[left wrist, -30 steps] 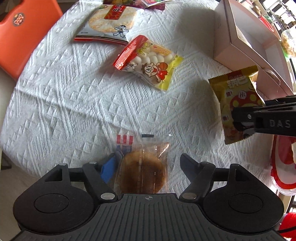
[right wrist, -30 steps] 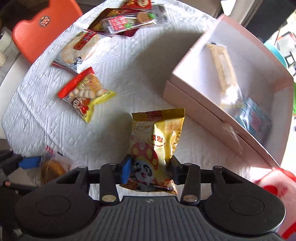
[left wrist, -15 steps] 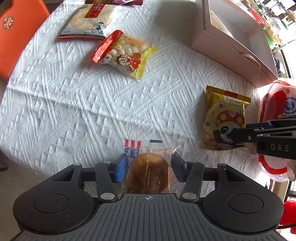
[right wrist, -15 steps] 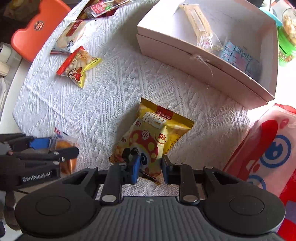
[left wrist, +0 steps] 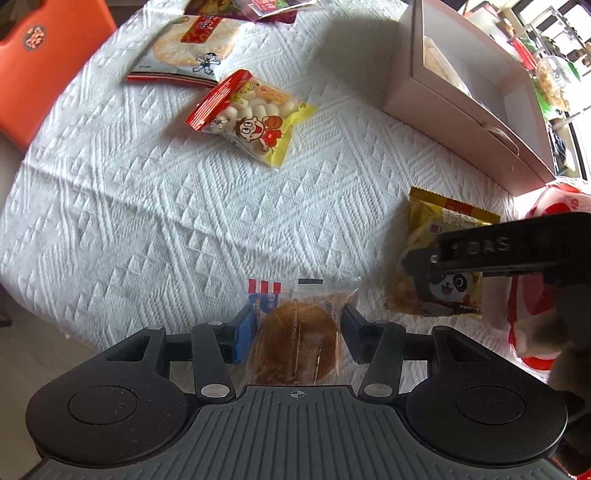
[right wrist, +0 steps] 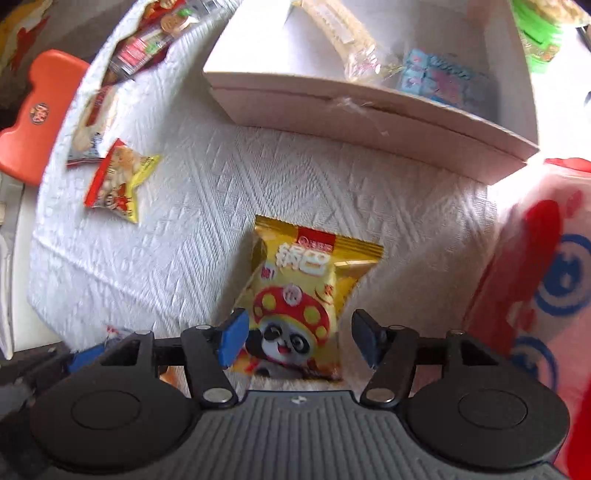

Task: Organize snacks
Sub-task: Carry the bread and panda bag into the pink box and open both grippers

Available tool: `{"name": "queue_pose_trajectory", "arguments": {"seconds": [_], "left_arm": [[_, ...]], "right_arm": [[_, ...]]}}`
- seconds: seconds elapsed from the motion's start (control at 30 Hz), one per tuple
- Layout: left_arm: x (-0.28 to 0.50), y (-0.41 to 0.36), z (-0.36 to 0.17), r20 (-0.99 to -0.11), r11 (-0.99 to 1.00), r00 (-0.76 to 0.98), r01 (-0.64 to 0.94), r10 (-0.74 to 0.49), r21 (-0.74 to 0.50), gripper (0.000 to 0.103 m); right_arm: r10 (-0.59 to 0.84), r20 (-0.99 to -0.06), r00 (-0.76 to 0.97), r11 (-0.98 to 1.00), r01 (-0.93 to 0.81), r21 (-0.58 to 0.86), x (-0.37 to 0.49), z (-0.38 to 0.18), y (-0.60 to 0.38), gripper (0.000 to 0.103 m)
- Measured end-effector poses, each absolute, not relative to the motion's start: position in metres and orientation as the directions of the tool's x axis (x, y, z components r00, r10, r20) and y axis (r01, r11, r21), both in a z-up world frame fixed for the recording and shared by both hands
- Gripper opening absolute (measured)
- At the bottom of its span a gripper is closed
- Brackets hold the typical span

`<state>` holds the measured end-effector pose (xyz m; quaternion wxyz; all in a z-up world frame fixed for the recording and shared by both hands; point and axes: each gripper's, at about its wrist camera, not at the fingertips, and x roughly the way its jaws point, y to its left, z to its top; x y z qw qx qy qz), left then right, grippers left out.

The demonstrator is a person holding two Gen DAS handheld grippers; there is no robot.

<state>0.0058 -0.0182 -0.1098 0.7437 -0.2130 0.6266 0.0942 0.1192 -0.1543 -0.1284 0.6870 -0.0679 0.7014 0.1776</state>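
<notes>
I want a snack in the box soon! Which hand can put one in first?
Probably the left gripper: its fingers sit against the round cake packet. The right gripper is open around the yellow panda bag, though nearer the box.

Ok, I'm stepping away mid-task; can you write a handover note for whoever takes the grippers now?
Left gripper: shut on the round cake packet.
Right gripper: open over the yellow panda bag, which lies on the cloth outside the pink box.
Done: long pale packet and blue packet in the box.
Left: these two, the red-yellow bag, the rice cracker pack, the far-edge packs.
</notes>
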Motion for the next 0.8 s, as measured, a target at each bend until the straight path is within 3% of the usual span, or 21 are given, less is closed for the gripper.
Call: {"name": "queue_pose_trajectory", "arguments": {"seconds": [0.07, 0.1, 0.13, 0.27, 0.5, 0.8], "left_arm": [[0.005, -0.021, -0.11, -0.972, 0.894, 0.199, -0.402, -0.124, -0.197, 0.055], [0.004, -0.022, -0.109, -0.972, 0.896, 0.201, -0.398, -0.124, -0.197, 0.055], [0.004, -0.023, -0.108, -0.971, 0.897, 0.202, -0.394, -0.126, -0.198, 0.055], [0.003, -0.026, -0.102, -0.967, 0.898, 0.207, -0.38, -0.151, -0.221, 0.054], [0.035, -0.02, -0.062, -0.939, 0.892, 0.293, -0.355, -0.179, -0.28, 0.053], [0.157, -0.037, -0.022, -0.885, 0.932, 0.417, -0.189, -0.209, -0.309, 0.053]], "right_arm": [[0.132, -0.99, -0.05, 0.925, -0.354, 0.141, 0.121, -0.137, -0.14, 0.075], [0.125, -0.992, -0.018, 0.918, -0.378, 0.122, 0.12, -0.134, -0.133, 0.071], [0.112, -0.994, 0.013, 0.901, -0.423, 0.096, 0.116, -0.128, -0.126, 0.057], [0.114, -0.991, 0.075, 0.843, -0.535, 0.057, 0.101, -0.097, -0.123, 0.044], [0.174, -0.983, 0.06, 0.84, -0.529, 0.116, 0.103, -0.036, -0.162, 0.041], [0.265, -0.958, 0.108, 0.868, -0.46, 0.188, 0.123, -0.002, -0.187, 0.041]]}}
